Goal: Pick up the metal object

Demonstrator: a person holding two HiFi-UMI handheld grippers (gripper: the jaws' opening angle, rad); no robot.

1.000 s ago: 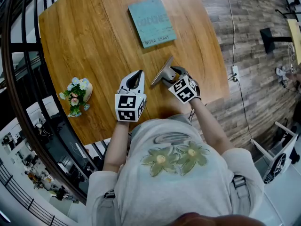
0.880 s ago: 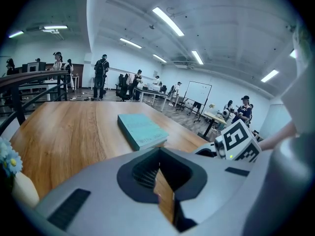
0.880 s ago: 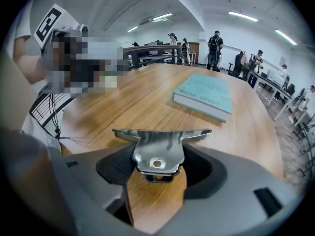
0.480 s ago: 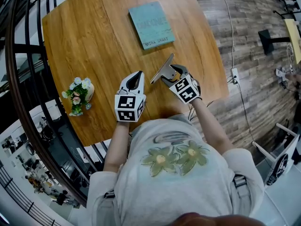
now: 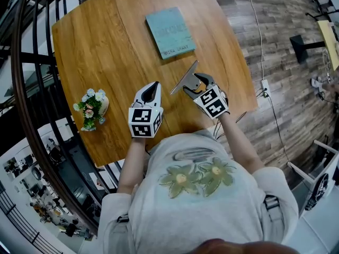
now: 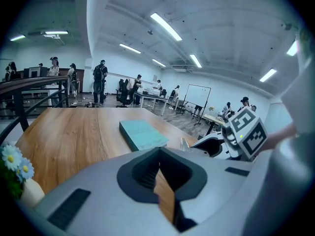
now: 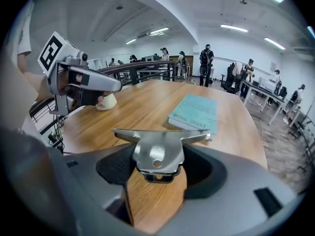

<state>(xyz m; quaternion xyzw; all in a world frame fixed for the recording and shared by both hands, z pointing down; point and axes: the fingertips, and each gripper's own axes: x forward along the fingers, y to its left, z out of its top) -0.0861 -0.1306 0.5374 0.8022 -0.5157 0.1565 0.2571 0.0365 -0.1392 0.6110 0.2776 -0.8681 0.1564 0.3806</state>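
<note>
Well off to the left of the left claw (image 5: 153, 86) stands a small flower pot (image 5: 91, 109). That claw is clenched on nothing, with only a sliver of table (image 5: 106, 46) showing between its jaws. Just to its right, the right claw (image 5: 192, 83) grasps the metal object (image 5: 184, 79) by its stem, crossbar pointing outward. Over the last second claw and object have only edged slightly rightward, the grip unchanged. The object looks clear of the wood, so the pick seems done. A teal book (image 5: 169, 32) lies beyond the right claw, well apart.
</note>
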